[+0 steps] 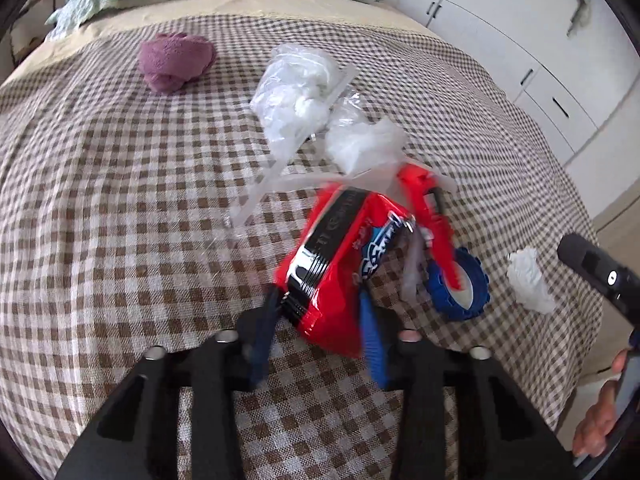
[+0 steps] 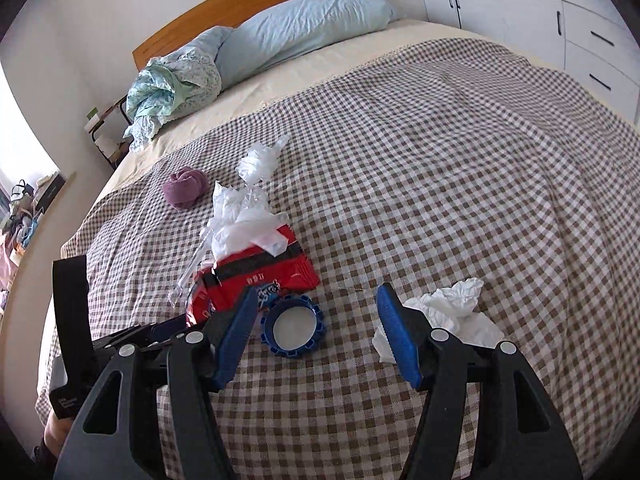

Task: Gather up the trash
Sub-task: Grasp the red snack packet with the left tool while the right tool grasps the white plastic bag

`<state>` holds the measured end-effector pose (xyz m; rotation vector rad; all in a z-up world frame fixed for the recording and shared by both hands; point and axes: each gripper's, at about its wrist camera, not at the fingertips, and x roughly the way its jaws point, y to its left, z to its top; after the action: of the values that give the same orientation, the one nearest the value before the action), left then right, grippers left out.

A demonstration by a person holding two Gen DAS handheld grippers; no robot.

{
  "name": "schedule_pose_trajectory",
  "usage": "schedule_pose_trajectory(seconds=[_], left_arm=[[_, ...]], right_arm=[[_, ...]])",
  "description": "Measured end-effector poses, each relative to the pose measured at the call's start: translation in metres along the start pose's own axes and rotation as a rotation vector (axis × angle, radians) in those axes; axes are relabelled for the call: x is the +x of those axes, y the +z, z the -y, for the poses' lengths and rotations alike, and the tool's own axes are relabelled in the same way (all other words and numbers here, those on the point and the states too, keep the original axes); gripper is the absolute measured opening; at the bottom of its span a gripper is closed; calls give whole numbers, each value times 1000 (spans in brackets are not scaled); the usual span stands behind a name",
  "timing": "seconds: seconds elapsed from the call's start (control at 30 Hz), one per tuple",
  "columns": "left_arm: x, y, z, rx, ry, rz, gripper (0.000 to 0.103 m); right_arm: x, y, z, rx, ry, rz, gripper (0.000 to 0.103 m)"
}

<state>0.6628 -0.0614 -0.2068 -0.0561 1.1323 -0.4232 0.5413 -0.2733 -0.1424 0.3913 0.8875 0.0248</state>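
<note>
My left gripper has its blue fingers closed around the near end of a red snack wrapper, which lies on the checked bedspread; it also shows in the right wrist view. Crumpled clear plastic bags lie just beyond the wrapper. A red toy with a blue toothed wheel sits to its right; the wheel shows in the right wrist view. A crumpled white tissue lies right of my open, empty right gripper, which hovers low over the bed.
A purple rolled cloth lies farther back on the bed. Pillows and a bundled light-green cloth are at the headboard. White cabinets stand beyond the bed's right edge. The other handle shows at right.
</note>
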Motion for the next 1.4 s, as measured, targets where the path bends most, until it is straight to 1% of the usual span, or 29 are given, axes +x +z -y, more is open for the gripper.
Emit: schedule_pose_trajectory(seconds=[0.07,0.13,0.2,0.27,0.3,0.33,0.4,0.43,0.47,0.53,0.6,0.7,0.73,0.8,0.87,0.93,1.03,1.1,1.13,1.17,1.23,1.3,1.4], left_arm=[[-9,-1,-8,-35,17,4,9],[-24,-3,-15,-49,50,35,8],[-43,-7,-22,-100,60,60,7],[-71,-9,-28,-181,91,131,7],[-87,-9,-29,-221,108,185,7],[-101,-10,-29,-262,100,230,7],[-123,-15,-31,-332,76,291,7],[-133,-18,-34,-355,81,316,7],[-140,-20,-34,-358,85,333,7],[-145,-18,-34,-326,101,342,7],[-142,-18,-42,-324,90,324,8],[-129,-15,-62,-385,104,270,8],[-127,-17,-69,-413,93,262,8],[-131,-16,-76,-449,57,274,8],[-142,-15,-74,-431,39,310,8],[-151,-15,-72,-417,32,343,8],[-152,-14,-77,-426,22,350,8],[-146,-12,-81,-430,32,328,8],[-142,-12,-83,-436,40,317,8],[-139,-11,-85,-441,35,310,8],[-138,-11,-88,-448,16,304,8],[-141,-10,-86,-438,11,316,8],[-144,-10,-79,-419,13,325,8]], right_arm=[[-3,-1,-3,-9,8,-2,60],[-7,-1,-6,-16,21,4,60],[-9,0,-8,-25,23,9,60],[-8,0,-9,-28,26,6,60],[-8,0,-9,-26,29,5,60],[-8,-1,-9,-29,31,6,60],[-11,-2,-12,-46,21,15,60],[-12,-2,-12,-59,9,22,60],[-13,-2,-12,-70,-7,27,60],[-12,-3,-11,-76,-32,28,60],[-12,-6,-16,-104,-68,36,60],[-6,-6,-32,-159,-16,23,60],[-2,-4,-41,-197,-7,16,60],[10,6,-59,-267,-15,8,60],[28,19,-74,-306,4,-21,60],[51,30,-91,-378,12,-52,60],[95,37,-112,-514,-77,-134,60],[121,36,-115,-558,-107,-199,60],[128,35,-113,-566,-118,-209,57],[132,36,-110,-561,-117,-208,50],[132,39,-104,-532,-90,-205,23],[116,47,-99,-499,-73,-150,6],[76,65,-89,-403,2,-67,3]])
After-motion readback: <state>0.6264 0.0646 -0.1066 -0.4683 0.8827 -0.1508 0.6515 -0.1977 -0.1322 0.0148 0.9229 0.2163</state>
